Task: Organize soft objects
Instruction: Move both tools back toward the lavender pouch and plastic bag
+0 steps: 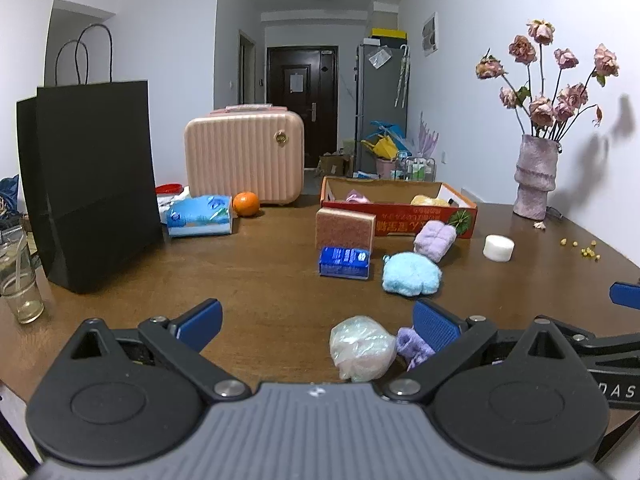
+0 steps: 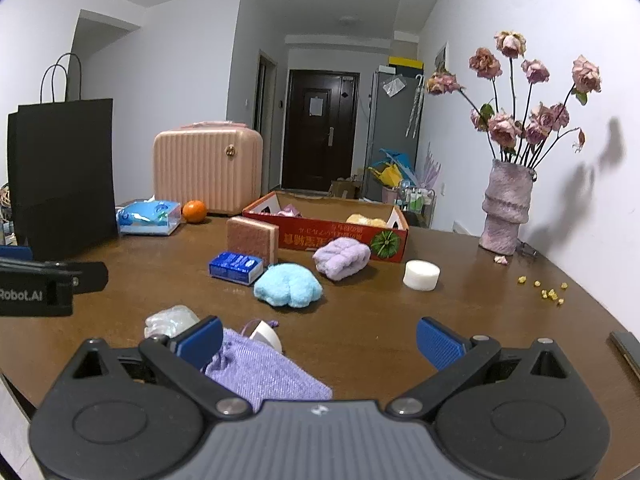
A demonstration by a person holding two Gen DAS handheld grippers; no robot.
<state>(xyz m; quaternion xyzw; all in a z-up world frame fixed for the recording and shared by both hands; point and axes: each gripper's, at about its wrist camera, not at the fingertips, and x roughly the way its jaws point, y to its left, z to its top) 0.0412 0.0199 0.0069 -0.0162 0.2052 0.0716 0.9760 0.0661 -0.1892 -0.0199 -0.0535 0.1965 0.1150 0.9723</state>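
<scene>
On the brown table (image 1: 260, 264) lie a fluffy light-blue toy (image 1: 411, 273) (image 2: 288, 289), a lilac rolled towel (image 1: 435, 238) (image 2: 341, 257), a pink sponge (image 1: 345, 228) (image 2: 252, 238) standing on edge, and a small blue box (image 1: 344, 262) (image 2: 236, 266). A red cardboard box (image 1: 400, 208) (image 2: 326, 226) behind them holds a pink and a yellow soft item. My left gripper (image 1: 318, 330) is open; a clear plastic-wrapped bundle (image 1: 362, 348) (image 2: 171, 320) sits between its fingers, untouched. My right gripper (image 2: 320, 340) is open over a purple knit pouch (image 2: 260, 368) (image 1: 414, 346).
A black paper bag (image 1: 92, 184) stands at the left, with a glass jar (image 1: 20, 288) beside it. A pink case (image 1: 244, 156), tissue pack (image 1: 200, 216) and orange (image 1: 245, 204) sit at the back. A vase of dried roses (image 2: 506, 208) and a white puck (image 2: 421, 275) are at the right.
</scene>
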